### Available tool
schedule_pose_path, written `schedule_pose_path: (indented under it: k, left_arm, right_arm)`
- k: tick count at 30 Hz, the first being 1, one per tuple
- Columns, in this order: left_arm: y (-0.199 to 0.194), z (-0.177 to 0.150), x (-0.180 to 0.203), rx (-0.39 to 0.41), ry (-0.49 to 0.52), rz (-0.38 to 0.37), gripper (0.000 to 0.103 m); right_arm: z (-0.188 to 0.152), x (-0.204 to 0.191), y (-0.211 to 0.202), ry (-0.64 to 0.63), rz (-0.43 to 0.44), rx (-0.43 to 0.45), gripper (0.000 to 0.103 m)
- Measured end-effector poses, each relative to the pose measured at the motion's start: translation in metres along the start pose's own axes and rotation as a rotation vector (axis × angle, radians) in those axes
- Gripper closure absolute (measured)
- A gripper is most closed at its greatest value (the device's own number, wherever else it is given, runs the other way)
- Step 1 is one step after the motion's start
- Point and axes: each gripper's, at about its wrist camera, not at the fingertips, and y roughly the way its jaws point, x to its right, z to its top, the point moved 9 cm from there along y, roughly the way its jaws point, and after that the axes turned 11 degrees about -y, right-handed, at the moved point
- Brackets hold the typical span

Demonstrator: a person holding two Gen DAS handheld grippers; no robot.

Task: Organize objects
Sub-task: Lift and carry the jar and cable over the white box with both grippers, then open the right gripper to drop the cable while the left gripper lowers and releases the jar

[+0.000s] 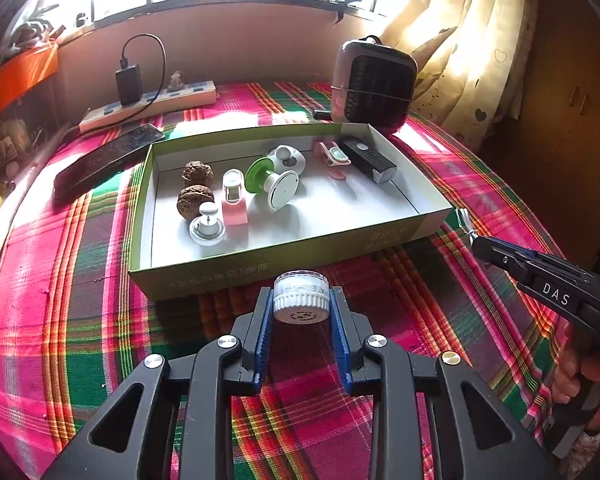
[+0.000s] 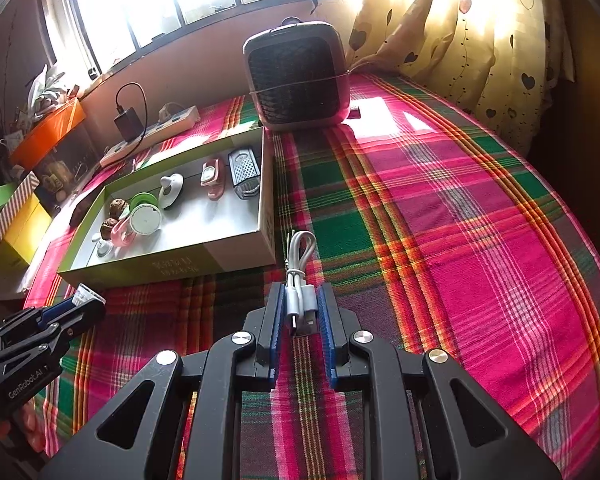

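My left gripper is shut on a small clear jar with a white ribbed cap, held just in front of the near wall of a shallow green-sided box. The box holds two walnuts, a pink holder, a green-and-white spool and a black light. My right gripper is shut on a coiled white USB cable, right of the box. The left gripper with the jar also shows in the right wrist view.
A plaid cloth covers the surface. A small heater stands behind the box. A power strip with a charger and a dark remote lie at the back left. Curtains hang at the right.
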Motion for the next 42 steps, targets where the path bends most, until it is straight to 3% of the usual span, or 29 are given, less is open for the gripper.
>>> schedule_pose_path:
  k: [22,42]
  left_arm:
    - [-0.007,0.033,0.016,0.037,-0.010,-0.036,0.078]
    - [0.047,0.045,0.014,-0.037,-0.034,-0.013,0.078]
  right_arm:
    - [0.048,-0.035,-0.019,-0.142,0.124,0.086,0.086]
    - [0.069,-0.062,0.050,-0.280,0.242,-0.054,0.086]
